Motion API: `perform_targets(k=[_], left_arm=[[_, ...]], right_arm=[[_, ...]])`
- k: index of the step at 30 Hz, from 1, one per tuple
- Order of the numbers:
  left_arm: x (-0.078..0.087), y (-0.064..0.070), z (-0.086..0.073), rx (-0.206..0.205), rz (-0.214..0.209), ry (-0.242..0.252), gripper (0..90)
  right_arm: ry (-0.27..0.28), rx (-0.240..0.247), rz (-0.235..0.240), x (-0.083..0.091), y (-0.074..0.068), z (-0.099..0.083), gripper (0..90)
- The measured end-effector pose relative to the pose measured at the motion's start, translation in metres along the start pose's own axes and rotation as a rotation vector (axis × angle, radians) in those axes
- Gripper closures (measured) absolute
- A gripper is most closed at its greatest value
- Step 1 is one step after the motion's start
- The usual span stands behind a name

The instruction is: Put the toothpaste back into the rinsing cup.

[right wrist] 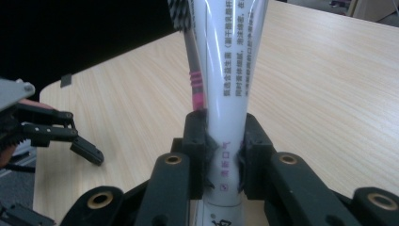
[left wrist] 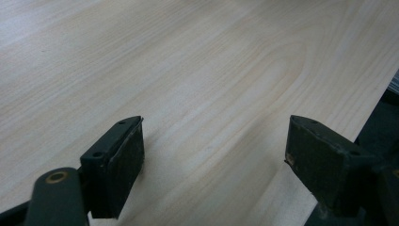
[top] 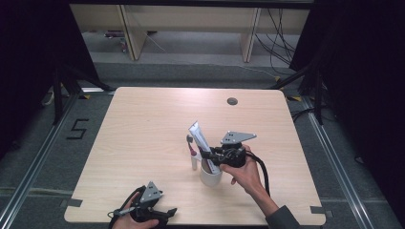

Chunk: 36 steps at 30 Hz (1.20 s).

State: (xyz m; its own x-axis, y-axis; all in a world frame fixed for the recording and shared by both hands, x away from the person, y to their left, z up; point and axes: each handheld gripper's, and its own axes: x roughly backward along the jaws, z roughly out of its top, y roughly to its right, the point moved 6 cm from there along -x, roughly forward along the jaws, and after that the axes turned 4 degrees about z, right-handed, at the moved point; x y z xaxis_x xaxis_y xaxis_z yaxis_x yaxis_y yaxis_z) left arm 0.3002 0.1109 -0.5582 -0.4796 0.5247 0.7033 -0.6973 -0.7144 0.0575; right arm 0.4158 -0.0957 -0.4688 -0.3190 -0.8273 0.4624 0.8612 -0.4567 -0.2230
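Toothpaste tube (right wrist: 229,94) stands in a white cup (top: 210,175) beside a toothbrush (right wrist: 194,80), pinched by the right claw (right wrist: 225,150); left claw (left wrist: 214,155) gapes wide over bare bench (left wrist: 188,70).

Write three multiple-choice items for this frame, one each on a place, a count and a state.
1. Where does the white cup stand?
A. at the table's far edge
B. on the table in front of the right gripper
C. on the floor

2. How many things stand in the cup?
A. two
B. none
C. four

3. How are the right gripper's jaws?
A. wide open
B. shut on the toothpaste tube
C. shut on nothing

Answers:
1 B, the cup sits just before that gripper.
2 A, a toothpaste tube and a toothbrush rise from it.
3 B, both pads press the tube.
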Motion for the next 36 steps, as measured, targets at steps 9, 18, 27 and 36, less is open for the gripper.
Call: perform_targets(k=[9, 18, 27, 36], left_arm=[[-0.001, 0.000, -0.001, -0.005, 0.003, -0.002, 19.8], [0.000, 0.001, 0.000, 0.001, -0.001, -0.001, 19.8], [-0.001, 0.000, -0.001, -0.003, 0.004, -0.009, 19.8], [-0.001, 0.001, -0.001, -0.006, 0.002, -0.009, 19.6]], right_arm=[[-0.060, 0.043, -0.029, 0.000, 0.000, -0.013, 76.3], [-0.099, 0.021, -0.027, 0.001, 0.000, -0.023, 76.4], [-0.076, 0.012, -0.017, 0.002, -0.001, -0.020, 72.7], [-0.074, 0.037, -0.002, 0.002, -0.001, -0.019, 61.5]])
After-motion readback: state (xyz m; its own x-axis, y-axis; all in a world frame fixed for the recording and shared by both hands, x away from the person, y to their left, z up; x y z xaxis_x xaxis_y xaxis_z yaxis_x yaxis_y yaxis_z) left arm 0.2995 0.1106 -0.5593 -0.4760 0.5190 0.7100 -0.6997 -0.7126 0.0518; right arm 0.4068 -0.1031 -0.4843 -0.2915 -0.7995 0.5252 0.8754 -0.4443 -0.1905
